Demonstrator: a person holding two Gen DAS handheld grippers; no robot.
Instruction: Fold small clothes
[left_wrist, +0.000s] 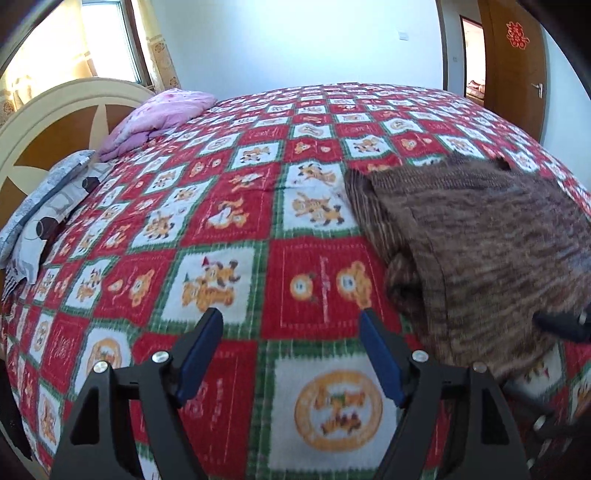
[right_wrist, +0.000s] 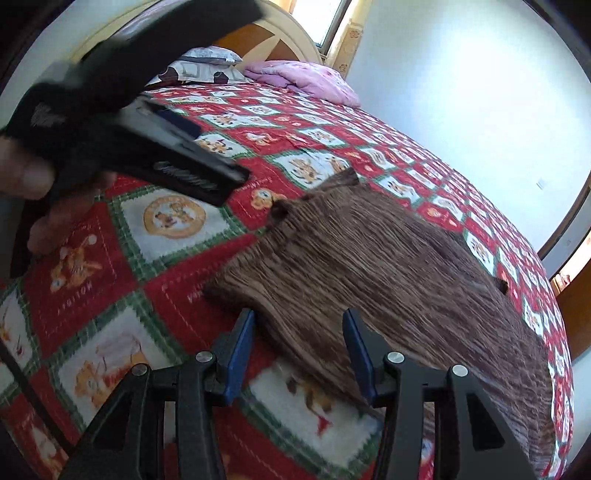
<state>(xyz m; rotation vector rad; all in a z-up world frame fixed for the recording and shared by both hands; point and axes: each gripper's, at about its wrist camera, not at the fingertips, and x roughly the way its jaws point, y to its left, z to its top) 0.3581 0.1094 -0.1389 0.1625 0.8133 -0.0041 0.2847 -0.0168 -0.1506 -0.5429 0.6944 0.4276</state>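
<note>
A brown knitted sweater (left_wrist: 480, 240) lies folded on the red, white and green cartoon bedspread (left_wrist: 221, 221), right of my left gripper (left_wrist: 291, 321). That gripper stands open above bare bedspread, with nothing between its blue pads. In the right wrist view the sweater (right_wrist: 388, 266) spreads away to the right. Its near edge runs between the fingers of my right gripper (right_wrist: 299, 325), whose blue pads stand apart without pressing on it. A person's hand holds the left gripper (right_wrist: 219, 153) at the upper left. A dark part of the right gripper (left_wrist: 565, 325) shows by the sweater's near edge.
A pink quilt (left_wrist: 162, 114) and grey patterned pillows (left_wrist: 48, 206) lie by the cream and brown headboard (left_wrist: 55, 122). A window is behind it, and a brown door (left_wrist: 517, 62) stands at the far right. The bedspread (right_wrist: 166, 229) left of the sweater is bare.
</note>
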